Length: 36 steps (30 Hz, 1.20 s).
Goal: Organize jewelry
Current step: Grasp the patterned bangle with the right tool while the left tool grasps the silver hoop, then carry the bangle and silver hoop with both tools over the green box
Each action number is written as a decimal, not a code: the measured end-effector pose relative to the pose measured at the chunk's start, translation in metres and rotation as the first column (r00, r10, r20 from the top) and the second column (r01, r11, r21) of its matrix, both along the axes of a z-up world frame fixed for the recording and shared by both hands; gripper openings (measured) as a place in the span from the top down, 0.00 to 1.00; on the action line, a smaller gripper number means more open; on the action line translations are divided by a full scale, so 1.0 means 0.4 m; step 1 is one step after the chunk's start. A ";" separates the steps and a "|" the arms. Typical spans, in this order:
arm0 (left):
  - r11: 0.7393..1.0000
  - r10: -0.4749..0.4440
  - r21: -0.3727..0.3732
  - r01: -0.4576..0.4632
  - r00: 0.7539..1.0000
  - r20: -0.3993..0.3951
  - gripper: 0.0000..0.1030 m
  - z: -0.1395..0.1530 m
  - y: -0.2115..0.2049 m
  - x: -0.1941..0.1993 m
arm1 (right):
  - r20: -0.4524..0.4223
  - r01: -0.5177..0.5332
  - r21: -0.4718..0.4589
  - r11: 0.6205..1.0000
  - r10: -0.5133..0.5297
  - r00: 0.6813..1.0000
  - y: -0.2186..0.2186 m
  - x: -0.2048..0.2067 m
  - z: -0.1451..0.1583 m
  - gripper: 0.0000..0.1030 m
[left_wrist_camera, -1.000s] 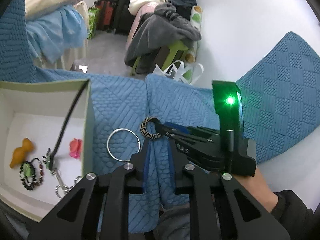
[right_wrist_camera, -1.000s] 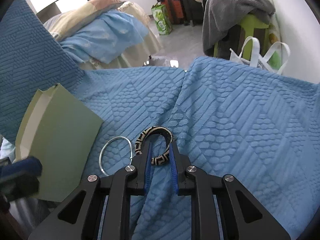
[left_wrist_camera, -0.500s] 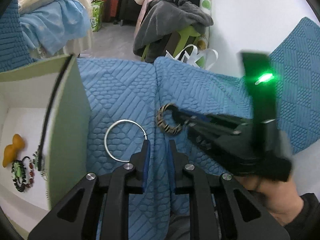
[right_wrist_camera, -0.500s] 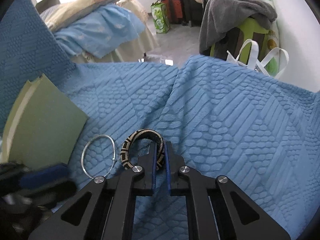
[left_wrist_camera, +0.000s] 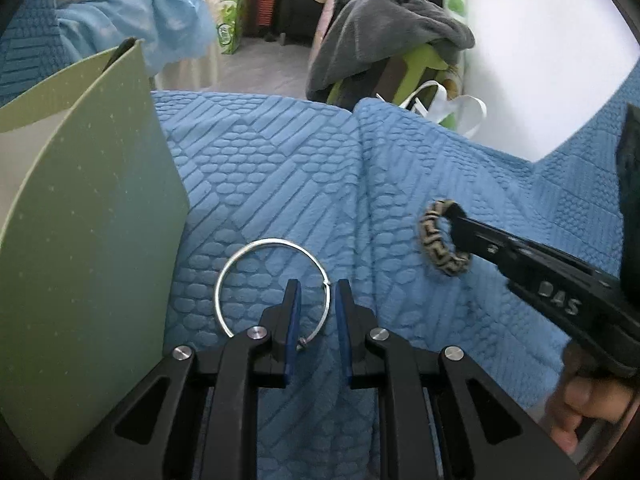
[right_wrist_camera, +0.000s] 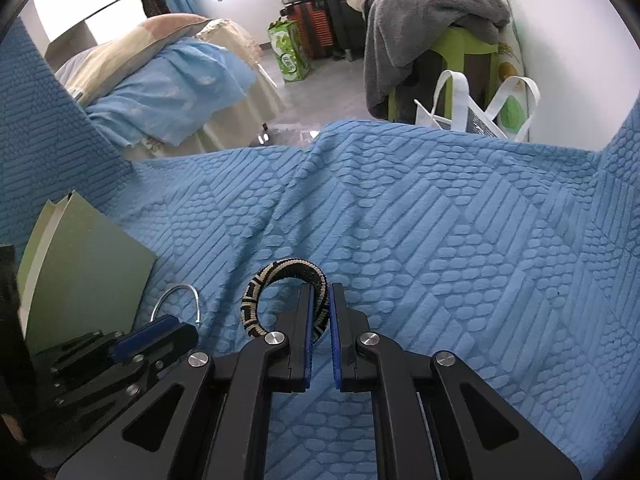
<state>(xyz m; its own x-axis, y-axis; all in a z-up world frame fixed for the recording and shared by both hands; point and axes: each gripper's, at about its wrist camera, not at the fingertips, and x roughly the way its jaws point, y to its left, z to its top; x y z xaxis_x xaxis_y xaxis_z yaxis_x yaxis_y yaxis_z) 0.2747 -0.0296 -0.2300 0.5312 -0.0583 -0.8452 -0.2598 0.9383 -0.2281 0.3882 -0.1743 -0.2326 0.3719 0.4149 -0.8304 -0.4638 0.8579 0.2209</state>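
At the lower centre of its own view, the right gripper is pinching the woven bracelet above the blue quilt. The left gripper is hovering with its jaws parted astride the rim of the silver ring, which is lying just beside the green box at lower left.

Both my cameras show a room in soft, even daylight, bright enough and without harsh shadows. The white wall at the right blows out nearly to pure white. Fisheye bending curves the blue quilted cover upward at both sides, and dark vignette fills the corners. My right claw looks slightly smeared in the left view. The silver hoop catches a thin glint; close fabric stays sharp.
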 end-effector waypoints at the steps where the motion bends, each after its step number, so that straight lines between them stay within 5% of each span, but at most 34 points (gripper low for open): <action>1: 1.000 0.007 0.000 -0.006 1.000 0.007 0.83 -0.001 0.002 0.001 | 0.001 0.005 0.004 1.000 -0.005 1.000 -0.005 0.000 0.002 0.95; 13: 0.999 0.054 0.000 -0.054 0.998 0.033 0.94 -0.023 0.006 0.022 | -0.005 0.071 -0.010 0.997 -0.071 0.997 -0.063 0.003 -0.009 0.95; 21: 0.999 -0.027 0.028 0.026 0.999 0.031 0.95 -0.022 -0.030 0.027 | -0.011 0.084 -0.028 0.996 -0.085 0.996 -0.082 -0.018 -0.018 0.95; 28: 0.996 -0.022 -0.084 0.023 1.000 0.018 0.95 -0.017 -0.003 0.015 | 0.014 0.098 -0.043 0.994 -0.097 0.995 -0.083 -0.054 0.006 0.95; 36: 0.992 -0.070 -0.105 0.075 0.996 0.048 0.95 0.048 -0.015 -0.027 | 0.043 0.120 -0.038 0.992 -0.118 0.992 -0.084 -0.118 0.066 0.95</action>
